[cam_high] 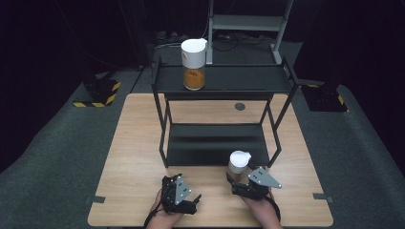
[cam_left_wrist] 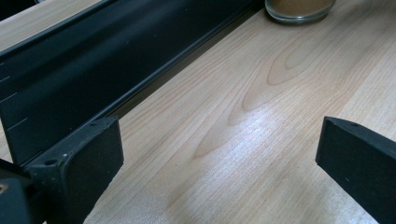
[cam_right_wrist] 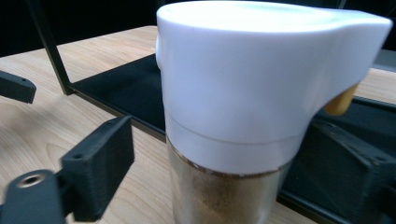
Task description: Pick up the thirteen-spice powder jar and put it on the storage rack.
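Wooden table (cam_high: 133, 162), jar (cam_high: 238, 163) between right gripper (cam_high: 246, 183) jaws

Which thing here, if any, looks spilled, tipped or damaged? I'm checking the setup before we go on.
Nothing stands out. The tall jar stands upright on the rack's top shelf, and the small jar stands upright on the table between the right hand-held gripper's open jaws. No powder lies spilled.

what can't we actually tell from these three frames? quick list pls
- Right gripper contact with the small jar: the right gripper view is blocked by the jar body, so whether the right-hand jaw touches the glass is unclear.
- Small jar in the left gripper view: cut off by the top edge, base alone visible.
- Contents of the tall jar on the rack's top shelf: too small in the high view; orange fill, nothing finer.
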The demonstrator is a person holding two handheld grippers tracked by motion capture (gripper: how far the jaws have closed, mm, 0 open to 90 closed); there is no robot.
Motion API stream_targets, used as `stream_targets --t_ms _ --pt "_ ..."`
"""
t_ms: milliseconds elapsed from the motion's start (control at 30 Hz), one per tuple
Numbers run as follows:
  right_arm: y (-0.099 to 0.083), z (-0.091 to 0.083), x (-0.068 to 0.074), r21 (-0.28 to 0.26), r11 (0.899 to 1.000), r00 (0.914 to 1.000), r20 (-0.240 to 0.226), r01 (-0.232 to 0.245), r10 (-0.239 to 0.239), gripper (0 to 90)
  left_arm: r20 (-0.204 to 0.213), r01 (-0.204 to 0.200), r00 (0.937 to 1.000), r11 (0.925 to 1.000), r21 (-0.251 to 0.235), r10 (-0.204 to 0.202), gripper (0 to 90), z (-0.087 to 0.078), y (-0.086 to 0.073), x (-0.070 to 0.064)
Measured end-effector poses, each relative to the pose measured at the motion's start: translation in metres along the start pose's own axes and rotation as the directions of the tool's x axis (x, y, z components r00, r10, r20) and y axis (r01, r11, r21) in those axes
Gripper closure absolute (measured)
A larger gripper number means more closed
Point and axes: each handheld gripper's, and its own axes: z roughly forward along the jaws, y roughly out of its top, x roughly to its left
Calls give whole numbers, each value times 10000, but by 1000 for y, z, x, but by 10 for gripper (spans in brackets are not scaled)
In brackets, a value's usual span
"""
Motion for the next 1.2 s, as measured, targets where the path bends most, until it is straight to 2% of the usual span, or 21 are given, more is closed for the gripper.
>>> stream_targets --t_ms 233,500,833,1200 --pt "-5 3 0 -292 9992 9996 120 -269 272 232 10 -4 10000 10000 -7 4 11 0 0 0" --pt "-10 6 0 -561 9975 9988 212 -438 450 296 21 -1 10000 10000 -11 1 11 0 0 0" --pt "-15 6 -1 -759 9964 9991 200 -365 382 300 30 7 10000 10000 -32 -7 11 0 -1 0" --pt "-10 3 0 -795 9965 9992 283 -251 275 300 34 -35 10000 10000 -42 35 11 0 -1 0"
